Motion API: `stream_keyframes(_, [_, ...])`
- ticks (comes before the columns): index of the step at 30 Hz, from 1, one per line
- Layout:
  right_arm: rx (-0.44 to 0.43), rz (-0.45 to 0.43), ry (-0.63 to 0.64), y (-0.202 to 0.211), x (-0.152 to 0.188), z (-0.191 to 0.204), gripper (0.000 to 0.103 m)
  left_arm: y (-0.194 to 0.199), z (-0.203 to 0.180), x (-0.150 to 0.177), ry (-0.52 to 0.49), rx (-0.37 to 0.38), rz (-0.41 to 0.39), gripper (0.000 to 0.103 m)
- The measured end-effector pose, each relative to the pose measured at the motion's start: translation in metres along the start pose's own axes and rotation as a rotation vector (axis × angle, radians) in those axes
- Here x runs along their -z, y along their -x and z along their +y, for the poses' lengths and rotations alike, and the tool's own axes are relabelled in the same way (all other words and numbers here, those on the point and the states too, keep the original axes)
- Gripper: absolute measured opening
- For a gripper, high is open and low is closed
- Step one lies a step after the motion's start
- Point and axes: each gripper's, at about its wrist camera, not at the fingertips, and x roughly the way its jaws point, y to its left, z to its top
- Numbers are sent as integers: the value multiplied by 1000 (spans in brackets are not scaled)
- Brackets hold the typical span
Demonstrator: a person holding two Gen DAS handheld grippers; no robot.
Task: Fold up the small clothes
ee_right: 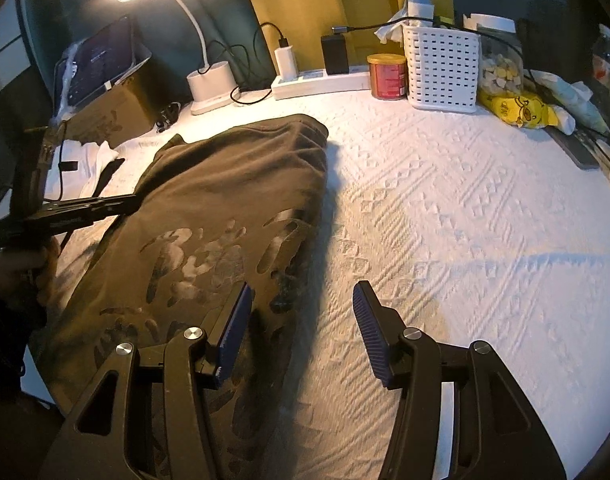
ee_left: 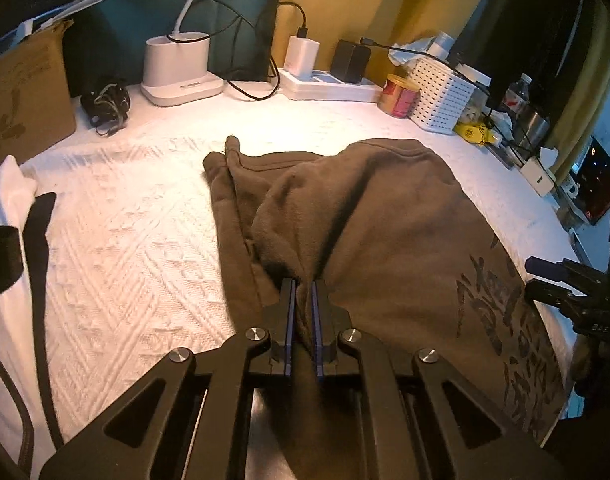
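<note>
A brown garment (ee_left: 385, 220) with a dark printed design lies partly folded on the white textured cover (ee_left: 125, 240). My left gripper (ee_left: 304, 284) is shut on a bunched fold of its fabric near the front edge, with cloth pinched between the blue pads. In the right wrist view the same brown garment (ee_right: 233, 184) stretches away to the left. My right gripper (ee_right: 301, 292) stands open over its right edge, nothing between the fingers. The left gripper (ee_right: 117, 205) shows at the far left of that view, a hand below it. The right gripper (ee_left: 545, 276) pokes in at the left wrist view's right edge.
A white garment with black trim (ee_left: 13, 200) lies at the left. Along the back stand a cardboard box (ee_left: 21, 96), a lamp base (ee_left: 177, 68), a power strip (ee_left: 329, 86) with chargers, a can (ee_left: 399, 94) and a white basket (ee_right: 441, 68). A yellow packet (ee_right: 517, 110) lies beside it.
</note>
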Motion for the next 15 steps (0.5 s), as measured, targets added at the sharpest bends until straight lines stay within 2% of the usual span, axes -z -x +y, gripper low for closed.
stream_keyframes(3, [-4,-1,6,-3,-5,-1,56,3,-3,-3,-3,-32,7,11])
stream_keyframes(4, [-4,-1,9,-5,-7,-2,56,3,-3,-5,0,-52,8,25])
stream_keyframes(5, [1,0,12,-7,-9,-2,56,3,-3,-7,4,-78,4,47])
stream_keyframes(6, [7,2,15,-8,-11,-2,58,4,-2,-9,11,-90,-9,58])
stream_keyframes(7, [13,2,18,-10,-13,-3,67,6,0,-11,22,-87,-28,73])
stream_keyframes(8, [15,0,20,-12,-14,-3,72,8,2,-12,36,-81,-43,77])
stream_keyframes(9, [14,0,22,-13,-16,-4,78,8,4,-14,49,-77,-50,77])
stream_keyframes(15, [14,7,25,-24,-27,-10,78,-7,11,-23,62,-68,-33,77])
